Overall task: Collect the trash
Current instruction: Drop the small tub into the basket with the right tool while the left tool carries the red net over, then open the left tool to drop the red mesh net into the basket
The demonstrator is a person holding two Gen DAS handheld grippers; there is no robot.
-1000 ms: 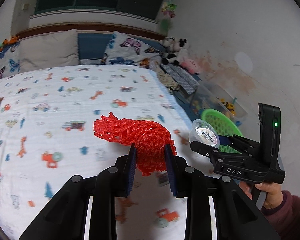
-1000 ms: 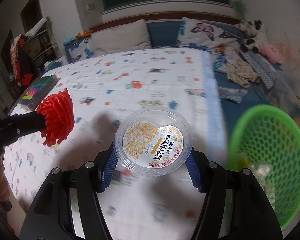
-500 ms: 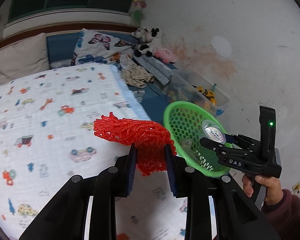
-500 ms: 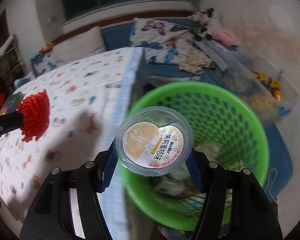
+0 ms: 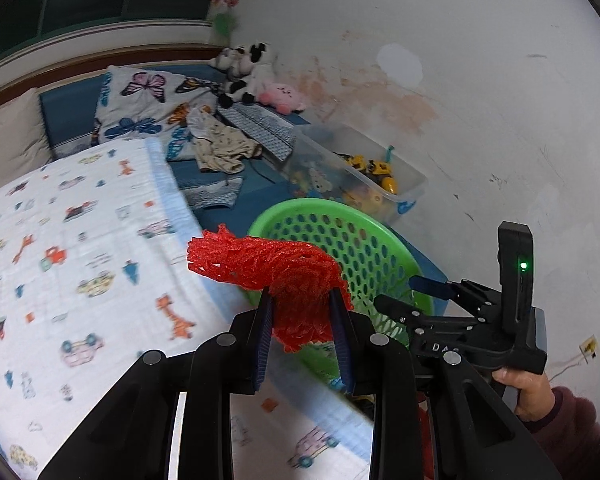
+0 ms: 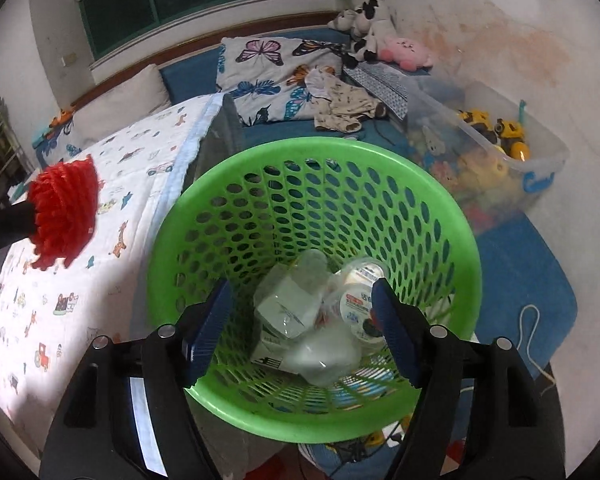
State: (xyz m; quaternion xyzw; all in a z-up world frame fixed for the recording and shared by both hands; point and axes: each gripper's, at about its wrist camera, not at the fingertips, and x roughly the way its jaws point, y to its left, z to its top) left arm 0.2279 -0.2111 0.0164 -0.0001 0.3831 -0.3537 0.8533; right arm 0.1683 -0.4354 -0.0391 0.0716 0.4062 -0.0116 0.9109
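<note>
My left gripper point(image 5: 303, 300) is shut on a red foam net point(image 5: 272, 270) and holds it in the air just left of the green basket point(image 5: 364, 232); the net also shows in the right wrist view point(image 6: 62, 212). My right gripper point(image 6: 302, 312) is open and empty, right above the green basket point(image 6: 172, 216). Several clear plastic cups and containers point(image 6: 320, 316) lie at the basket's bottom. My right gripper shows in the left wrist view point(image 5: 412, 292) over the basket's near rim.
The bed with a cartoon-print sheet point(image 5: 60, 248) lies left of the basket. A clear toy bin point(image 6: 496, 152) stands behind the basket by the wall. Pillows point(image 6: 276, 68), clothes point(image 6: 340, 108) and plush toys point(image 6: 380, 32) lie at the back. A blue mat point(image 6: 516, 272) covers the floor.
My right gripper has opened over the basket and the clear lidded cup it held has left it. My left gripper has carried the red net rightward, nearer the basket.
</note>
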